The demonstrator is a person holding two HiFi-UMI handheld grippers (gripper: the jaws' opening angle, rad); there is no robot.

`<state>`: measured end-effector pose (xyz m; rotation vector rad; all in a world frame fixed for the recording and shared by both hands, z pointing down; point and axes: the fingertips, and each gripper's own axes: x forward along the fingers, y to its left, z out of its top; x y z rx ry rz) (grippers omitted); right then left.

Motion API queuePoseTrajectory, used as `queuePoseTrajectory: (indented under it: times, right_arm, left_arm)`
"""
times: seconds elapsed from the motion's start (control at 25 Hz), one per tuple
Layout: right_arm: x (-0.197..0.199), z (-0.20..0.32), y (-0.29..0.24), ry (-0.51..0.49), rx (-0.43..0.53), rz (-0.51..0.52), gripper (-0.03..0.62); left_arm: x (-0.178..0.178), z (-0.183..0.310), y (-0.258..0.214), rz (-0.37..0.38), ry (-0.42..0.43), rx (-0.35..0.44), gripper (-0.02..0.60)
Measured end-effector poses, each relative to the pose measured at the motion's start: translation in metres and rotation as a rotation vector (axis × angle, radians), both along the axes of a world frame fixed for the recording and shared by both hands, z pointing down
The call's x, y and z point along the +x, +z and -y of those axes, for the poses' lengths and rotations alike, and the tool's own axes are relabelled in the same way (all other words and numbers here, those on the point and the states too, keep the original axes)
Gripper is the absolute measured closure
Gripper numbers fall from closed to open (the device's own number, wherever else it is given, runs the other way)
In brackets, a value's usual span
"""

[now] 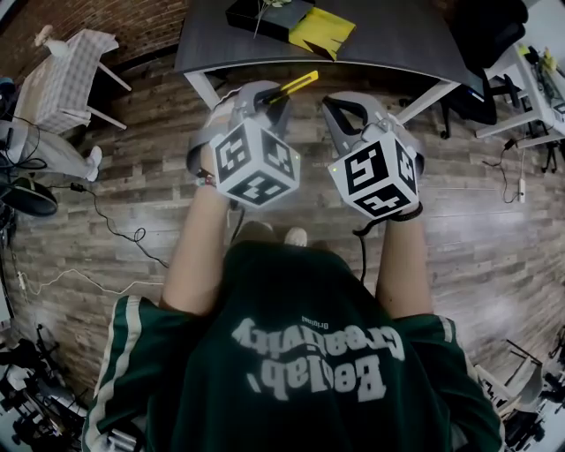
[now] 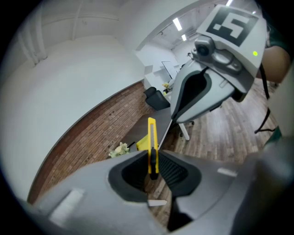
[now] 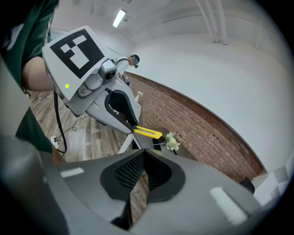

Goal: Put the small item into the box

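- A green shirt (image 1: pixel 300 353) with pale lettering fills the bottom of the head view, and bare forearms reach forward from it to both tools.
- The left gripper (image 2: pixel 153 161) has its jaws closed on a yellow utility knife (image 2: pixel 152 140). They pinch its lower end, and the rest of the knife sticks out beyond the tips.
- The right gripper (image 3: pixel 143 158) has its jaws pressed together with nothing between them. It hangs just beside the left one, the two marker cubes side by side.
- Both grippers are held in the air over a wooden plank floor (image 1: pixel 132 203), short of the table edge.
- A dark table (image 1: pixel 380 44) stands ahead on white legs.
- On the table lies a black box (image 1: pixel 260 18), with a yellow folded piece (image 1: pixel 322 31) touching its right side. The knife is well apart from the box.
- Small white flowers (image 3: pixel 172 142) sit at the box.
- A chair draped in checked cloth (image 1: pixel 62 79) stands off to the left, near loose cables on the floor.
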<state>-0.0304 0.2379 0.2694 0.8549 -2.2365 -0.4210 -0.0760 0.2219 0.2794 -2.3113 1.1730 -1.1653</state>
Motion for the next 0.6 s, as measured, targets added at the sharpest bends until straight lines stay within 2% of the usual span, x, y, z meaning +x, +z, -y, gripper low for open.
queuePoseTrajectory:
  times: [0.6]
  right_arm:
    - [0.020,-0.014,-0.008,-0.020,0.035,0.030,0.588]
  left_arm:
    - [0.020,-0.020,-0.006,0.030,-0.005,0.026,0.514]
